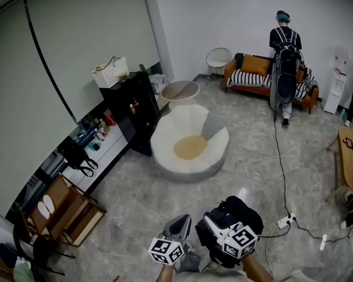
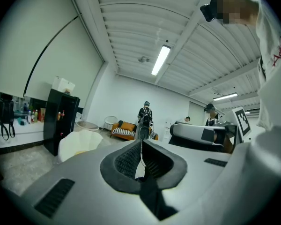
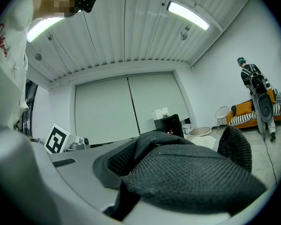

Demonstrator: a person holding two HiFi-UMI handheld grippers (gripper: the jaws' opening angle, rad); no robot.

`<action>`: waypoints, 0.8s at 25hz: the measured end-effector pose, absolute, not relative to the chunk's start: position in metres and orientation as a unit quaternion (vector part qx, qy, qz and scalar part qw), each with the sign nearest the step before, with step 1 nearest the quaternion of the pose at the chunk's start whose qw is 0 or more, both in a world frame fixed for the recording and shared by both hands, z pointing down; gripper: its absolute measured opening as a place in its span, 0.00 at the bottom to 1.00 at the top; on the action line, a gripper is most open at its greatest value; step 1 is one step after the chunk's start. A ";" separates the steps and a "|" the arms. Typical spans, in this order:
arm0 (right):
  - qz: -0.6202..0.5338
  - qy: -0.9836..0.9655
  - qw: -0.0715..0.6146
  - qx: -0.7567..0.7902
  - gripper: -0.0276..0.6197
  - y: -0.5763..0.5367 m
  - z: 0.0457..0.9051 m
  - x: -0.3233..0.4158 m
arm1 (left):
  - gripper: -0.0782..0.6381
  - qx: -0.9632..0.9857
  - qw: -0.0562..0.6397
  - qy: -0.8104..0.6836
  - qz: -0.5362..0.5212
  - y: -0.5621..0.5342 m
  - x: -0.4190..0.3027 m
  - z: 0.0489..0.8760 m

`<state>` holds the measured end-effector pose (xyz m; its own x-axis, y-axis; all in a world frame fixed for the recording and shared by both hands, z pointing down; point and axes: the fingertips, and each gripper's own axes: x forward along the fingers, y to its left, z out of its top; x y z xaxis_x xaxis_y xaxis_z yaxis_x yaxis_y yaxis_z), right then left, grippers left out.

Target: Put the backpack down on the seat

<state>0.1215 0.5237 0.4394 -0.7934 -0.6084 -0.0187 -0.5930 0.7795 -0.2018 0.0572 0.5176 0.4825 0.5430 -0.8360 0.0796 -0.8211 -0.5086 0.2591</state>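
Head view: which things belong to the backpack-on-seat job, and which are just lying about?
Job: backpack, right gripper shut on it, white seat.
Lying about: black cabinet, white basket, orange sofa, round table, power strip.

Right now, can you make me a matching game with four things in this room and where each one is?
Things:
1. black mesh backpack
2. white woven basket
3. orange sofa
4. white round seat with a yellow cushion

Places:
A. on top of the tall black cabinet
B. on the grey floor, in the middle of the room
C. gripped in the right claw
D. against the far white wall

Right pairs: 1-C, 2-A, 3-D, 4-B.
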 end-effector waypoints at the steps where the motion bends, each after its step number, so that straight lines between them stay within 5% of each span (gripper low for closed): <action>1: -0.095 0.941 0.040 -0.321 0.11 0.521 0.441 0.122 | 0.16 0.868 0.135 -0.476 -0.028 0.514 0.059 0.483; 20: -0.099 0.928 0.031 -0.359 0.11 0.370 0.450 0.098 | 0.16 0.892 0.136 -0.429 -0.037 0.347 0.051 0.481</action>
<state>0.0980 0.3705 0.4503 -0.7404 -0.6720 0.0133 -0.6597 0.7228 -0.2058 0.0507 0.3474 0.4812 0.6299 -0.7751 0.0499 -0.7547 -0.5957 0.2747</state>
